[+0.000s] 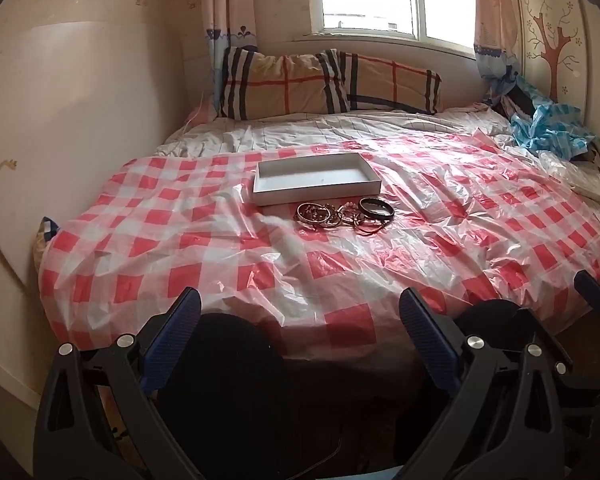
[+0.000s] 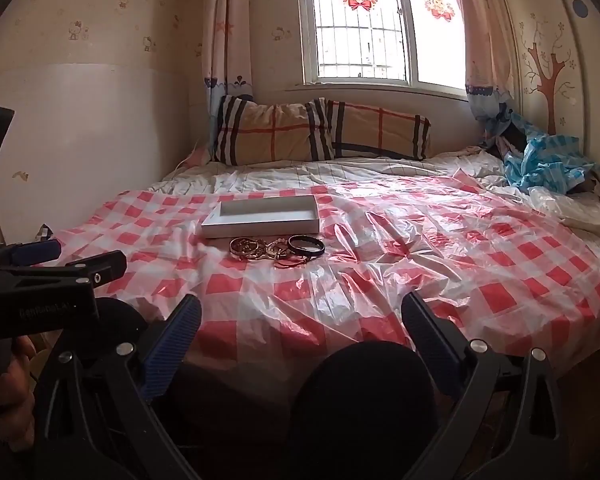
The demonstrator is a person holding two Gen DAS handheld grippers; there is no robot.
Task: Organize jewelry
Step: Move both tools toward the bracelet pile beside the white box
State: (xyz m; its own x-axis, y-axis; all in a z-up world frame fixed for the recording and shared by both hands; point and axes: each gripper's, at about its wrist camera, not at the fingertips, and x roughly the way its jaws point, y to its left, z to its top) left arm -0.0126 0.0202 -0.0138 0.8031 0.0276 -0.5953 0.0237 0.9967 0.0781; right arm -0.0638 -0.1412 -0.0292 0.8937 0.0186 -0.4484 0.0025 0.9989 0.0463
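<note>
- Nearest the lens in each wrist view are that gripper's own blue-padded fingers, with a dark rounded shape between them low in the frame that I cannot identify.
- Left gripper (image 1: 300, 312): its jaws stand wide apart with nothing between them, over the near edge of the bed and well short of the jewelry.
- Right gripper (image 2: 302, 316): also spread wide and empty, aimed at the same spot from slightly further right. In its view the left gripper's black body sits at the far left, with part of a hand (image 2: 14, 392) below it.
- Checked plastic sheet (image 1: 160, 248), red and white and crinkled, covers the near part of the bed.
- White box (image 1: 316, 178): a shallow open tray lying on the sheet left of centre; it looks empty.
- Pile of jewelry (image 1: 342, 216): just in front of the box, gold-toned bangles on the left, a tangle of smaller pieces in the middle, a black bangle (image 1: 376, 208) on the right. The pieces overlap and cannot be counted.
- Progress, as I judge it: nothing is in the box, so the sorting has not begun; every piece remains to be lifted and placed.
- Writing: faint embossed lettering on the left gripper's body in the right wrist view, too blurred to read. No other legible labels.
</note>
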